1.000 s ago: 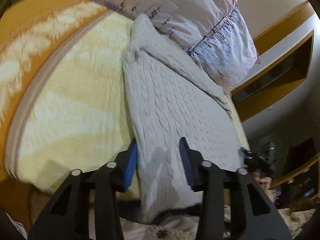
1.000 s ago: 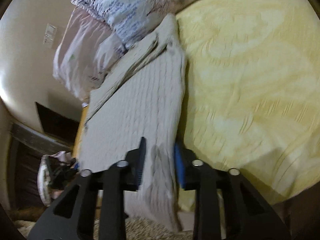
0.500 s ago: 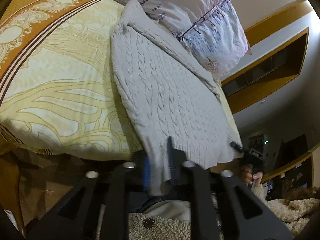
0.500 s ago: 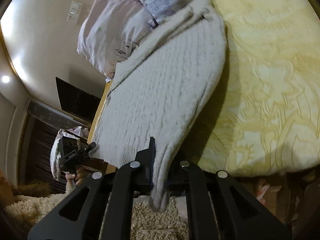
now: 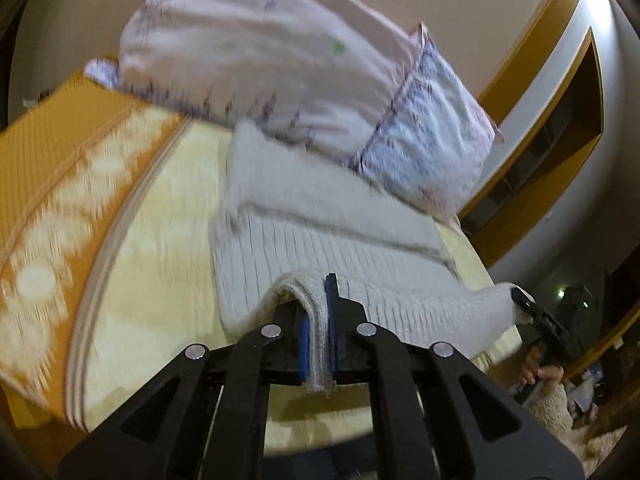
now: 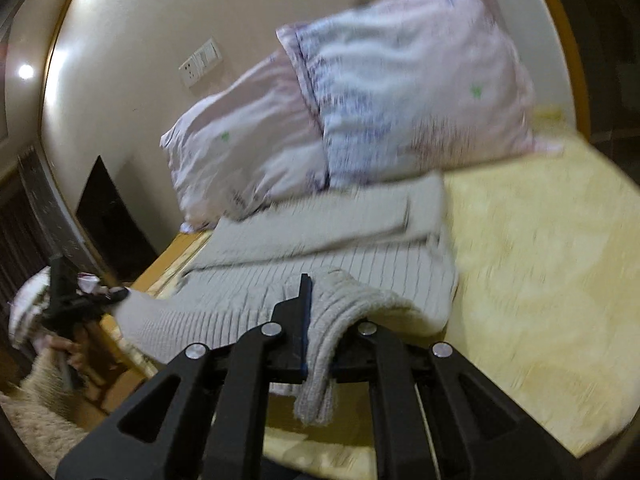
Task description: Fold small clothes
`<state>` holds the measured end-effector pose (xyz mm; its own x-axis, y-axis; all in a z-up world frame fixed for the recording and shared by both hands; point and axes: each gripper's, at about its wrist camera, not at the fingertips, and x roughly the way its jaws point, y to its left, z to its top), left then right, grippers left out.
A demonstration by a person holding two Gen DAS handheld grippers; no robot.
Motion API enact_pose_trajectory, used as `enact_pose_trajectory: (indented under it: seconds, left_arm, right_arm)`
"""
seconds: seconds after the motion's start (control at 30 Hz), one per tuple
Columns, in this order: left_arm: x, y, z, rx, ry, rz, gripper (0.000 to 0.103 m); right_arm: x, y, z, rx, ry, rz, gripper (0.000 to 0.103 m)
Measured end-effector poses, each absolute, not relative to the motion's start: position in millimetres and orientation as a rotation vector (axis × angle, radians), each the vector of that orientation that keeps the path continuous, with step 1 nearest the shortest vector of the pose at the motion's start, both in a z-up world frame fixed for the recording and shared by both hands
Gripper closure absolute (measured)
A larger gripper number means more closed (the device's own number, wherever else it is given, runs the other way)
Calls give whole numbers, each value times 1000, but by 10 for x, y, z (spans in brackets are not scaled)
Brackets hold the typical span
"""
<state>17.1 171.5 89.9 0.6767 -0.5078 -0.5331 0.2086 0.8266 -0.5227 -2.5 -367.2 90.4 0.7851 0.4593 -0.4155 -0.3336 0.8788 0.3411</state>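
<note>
A pale grey knitted sweater is lying on a bed covered with a yellow patterned bedspread, its far end touching two pink and white printed pillows that are leaning against the wall. A folded sleeve is lying across the sweater's far part as a flat band.

In the left wrist view, the left gripper is pinching the near hem of the sweater between its blue-padded fingers, which are closed almost fully, with only the thickness of the ribbed edge between them. The hem is arching up and over the near part of the garment, and a short end of it is hanging down below the fingers. An orange border with a pale pattern is running along the left side of the bedspread. At the right edge of this view, the other gripper is gripping the opposite corner of the hem, with a hand visible on its handle.

In the right wrist view, the right gripper is likewise clamped on a thick fold of the sweater hem, fingers nearly together, and the knit is draping down between them. The bedspread is stretching away to the right. The pillows are beyond the sweater. The left gripper is showing at the far left, holding the hem's other corner. Both views are blurred.
</note>
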Motion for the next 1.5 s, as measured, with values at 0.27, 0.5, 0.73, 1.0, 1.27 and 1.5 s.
enact_pose_trajectory:
  seconds: [0.27,0.5,0.73,1.0,1.27,1.5]
  left_arm:
    - [798,1597,1250,-373,626,-363,97]
    - [1530,1417,1361,-330,604,-329,97]
    - [2255,1403,958,-362,694,-282,97]
    - [2689,1452,355,-504,841,-264,97]
    - [2798,1479,301,-577,853,-304,96]
    - [2830,1508,396,-618,802,-319,44]
  right_arm:
    - [385,-3525,1176,147,404,343,96]
    - [971,-3388,1231,88,402,256,96]
    - [1712,-3442,917,156,530,214,96]
    - [2437,-3606,331,361,796,181,96]
    - [2706,-3704,271,538,835,212,75]
    - [2729,-3794,420,552,758,177,52]
